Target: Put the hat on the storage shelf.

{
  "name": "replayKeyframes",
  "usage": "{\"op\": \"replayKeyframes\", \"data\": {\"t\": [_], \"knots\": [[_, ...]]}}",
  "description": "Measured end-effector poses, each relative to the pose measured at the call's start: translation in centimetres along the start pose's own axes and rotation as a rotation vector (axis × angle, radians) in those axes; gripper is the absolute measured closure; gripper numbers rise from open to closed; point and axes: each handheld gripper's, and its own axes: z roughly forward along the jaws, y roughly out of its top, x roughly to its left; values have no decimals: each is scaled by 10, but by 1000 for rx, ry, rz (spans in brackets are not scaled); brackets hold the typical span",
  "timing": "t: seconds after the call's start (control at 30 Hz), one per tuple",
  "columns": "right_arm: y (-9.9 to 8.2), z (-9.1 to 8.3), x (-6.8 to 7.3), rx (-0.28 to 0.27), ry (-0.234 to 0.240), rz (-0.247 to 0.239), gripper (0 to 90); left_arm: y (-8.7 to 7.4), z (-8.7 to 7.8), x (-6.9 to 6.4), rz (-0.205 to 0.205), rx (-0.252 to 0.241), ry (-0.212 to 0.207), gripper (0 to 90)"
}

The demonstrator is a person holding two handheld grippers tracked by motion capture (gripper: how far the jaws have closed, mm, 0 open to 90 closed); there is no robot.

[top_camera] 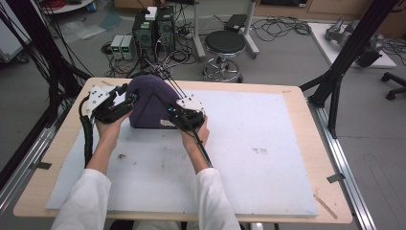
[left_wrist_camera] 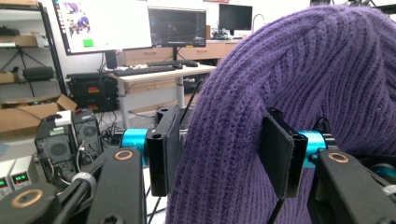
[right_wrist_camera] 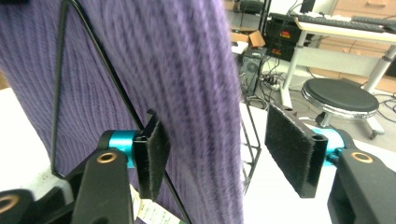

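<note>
Purple ribbed knit, a beanie (top_camera: pixel 150 102), stands draped over a thin black wire frame (right_wrist_camera: pixel 60 88) at the far left part of the white mat (top_camera: pixel 249 158) on the desk (top_camera: pixel 297 91). The left tool (left_wrist_camera: pixel 224 149) has its pads pressed into a thick fold of the knit at the beanie's side, so it is closed on the fabric. The right tool (right_wrist_camera: pixel 229 154) stands wide, one pad touching the knit and the other well clear of it (a paper tag (right_wrist_camera: pixel 152 212) hangs near its lower jaw). The risk, as I judge it, is that a pull from the left side alone drags the light frame along or tips it. The right tool could also close on a wire rod instead of cloth, snagging the stitches.
</note>
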Motion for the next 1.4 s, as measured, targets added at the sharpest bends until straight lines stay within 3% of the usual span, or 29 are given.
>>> {"op": "replayKeyframes", "data": {"t": [0.1,0.23,0.43,0.63,0.8,0.97,1.07,1.17,1.4], "knots": [[2,-5,-2,-32,13,13,317,2,-1,-4,-5,-24,-5,415],[2,-10,-5,-96,56,0,238,4,-3,-6,0,-30,-4,405],[5,-21,-5,-217,43,13,197,5,-13,-8,-14,-119,48,383],[13,-36,-11,-289,23,21,165,5,-25,-7,-30,-161,119,317],[21,-54,-25,-344,-22,32,127,9,-36,-8,-31,-201,143,302],[22,-75,-39,-404,-37,66,124,13,-46,-14,-17,-247,152,296],[22,-87,-47,-433,-37,71,124,13,-50,-16,-10,-262,154,295],[20,-96,-54,-437,-31,87,121,12,-52,-17,-11,-246,152,294],[13,-122,-74,-441,-51,59,121,7,-66,-19,18,-263,165,286]]}}
